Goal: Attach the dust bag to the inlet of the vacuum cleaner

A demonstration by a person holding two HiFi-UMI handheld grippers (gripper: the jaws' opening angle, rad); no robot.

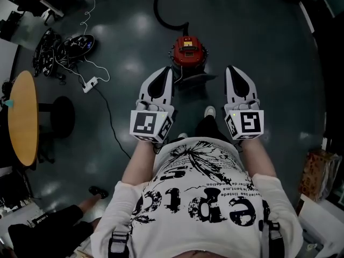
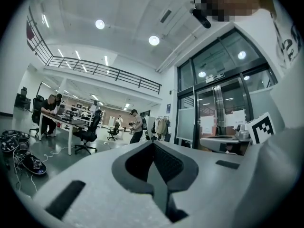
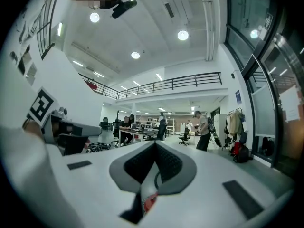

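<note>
The red vacuum cleaner [image 1: 188,51] stands on the dark floor ahead of me, its black hose [image 1: 161,12] running away from it. A dark flat shape [image 1: 196,80] lies on the floor just in front of it; I cannot tell whether it is the dust bag. I hold both grippers level at chest height, well above the floor and to either side of the vacuum. The left gripper [image 1: 169,70] [image 2: 153,145] is shut with nothing in it. The right gripper [image 1: 231,69] [image 3: 155,146] is also shut and empty. A sliver of the red vacuum [image 3: 149,203] shows below its jaws.
A round wooden table [image 1: 24,117] stands at the left. A power strip [image 1: 90,84] and a pile of cables [image 1: 59,47] lie on the floor. Another person's foot [image 1: 99,191] is at lower left, a box [image 1: 317,173] at the right. The gripper views show desks, chairs, people and glass doors [image 2: 223,113].
</note>
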